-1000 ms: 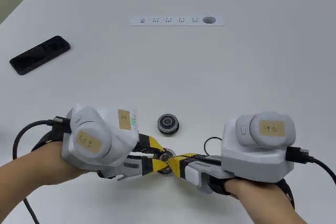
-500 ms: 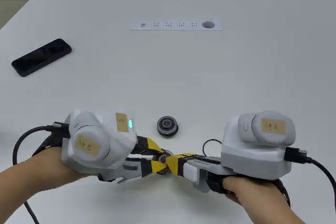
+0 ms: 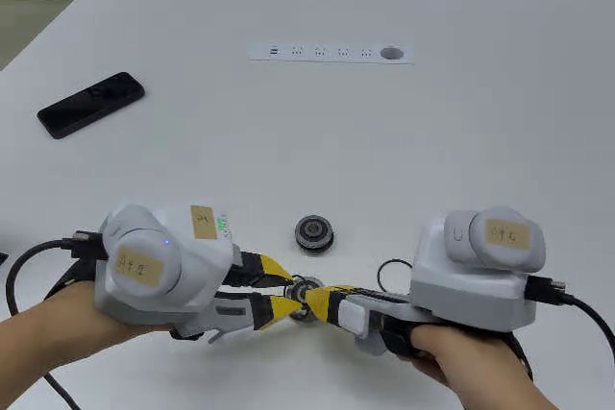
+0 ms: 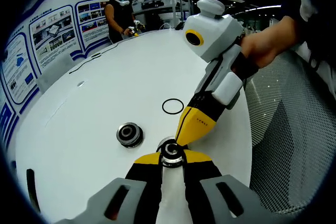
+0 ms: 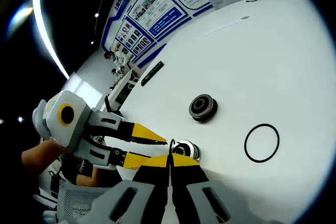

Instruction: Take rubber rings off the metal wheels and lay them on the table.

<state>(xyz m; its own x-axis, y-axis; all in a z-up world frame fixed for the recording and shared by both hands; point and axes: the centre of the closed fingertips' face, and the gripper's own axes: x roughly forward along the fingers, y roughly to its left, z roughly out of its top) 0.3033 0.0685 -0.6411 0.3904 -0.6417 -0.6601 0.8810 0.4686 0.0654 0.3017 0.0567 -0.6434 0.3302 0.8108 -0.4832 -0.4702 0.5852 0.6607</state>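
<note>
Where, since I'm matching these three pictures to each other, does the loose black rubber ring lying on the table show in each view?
Head view: the loose ring lies low, right of centre, with its right part hidden.
Left gripper view: the ring is near the centre, lying flat.
Right gripper view: the ring is at the right, in the lower half.
Shared landmark: the free wheel standing near it.
</note>
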